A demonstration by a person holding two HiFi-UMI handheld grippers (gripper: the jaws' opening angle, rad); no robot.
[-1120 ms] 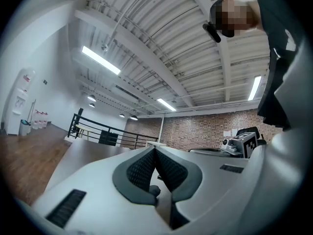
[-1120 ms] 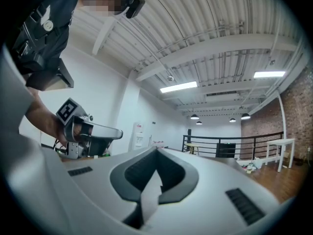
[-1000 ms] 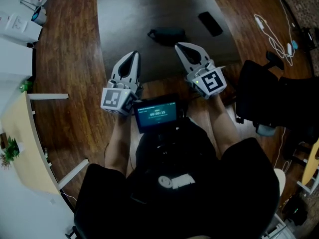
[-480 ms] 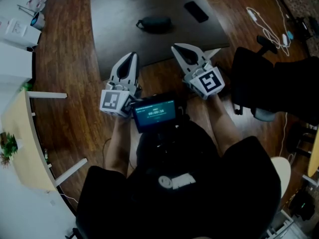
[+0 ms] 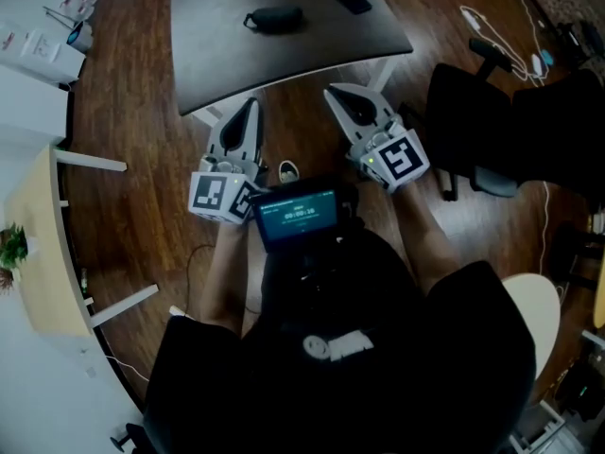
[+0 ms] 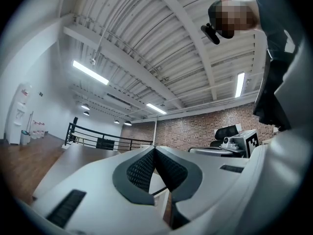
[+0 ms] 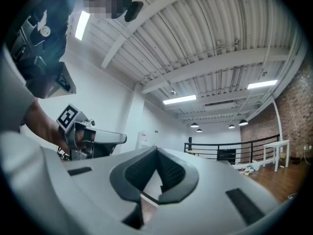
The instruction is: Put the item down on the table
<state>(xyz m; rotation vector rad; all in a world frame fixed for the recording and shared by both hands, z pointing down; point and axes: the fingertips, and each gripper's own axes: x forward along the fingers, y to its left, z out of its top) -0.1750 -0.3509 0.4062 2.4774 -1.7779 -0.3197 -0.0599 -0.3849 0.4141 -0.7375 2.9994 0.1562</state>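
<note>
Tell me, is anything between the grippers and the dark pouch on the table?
Nothing visible is. The dark oval pouch lies on the dark grey table. Only wooden floor and bare tabletop separate it from the left gripper and the right gripper, both shut and empty.

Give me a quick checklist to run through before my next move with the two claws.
1. Left claw empty: ok, jaws together, nothing between them.
2. Right claw empty: ok, jaws together, nothing between them.
3. Item set down: ok, the dark pouch lies on the table, apart from both claws.
4. Claws clear of the table: ok, neither touches it.
5. Room between the right claw and the black chair: cannot tell.
</note>
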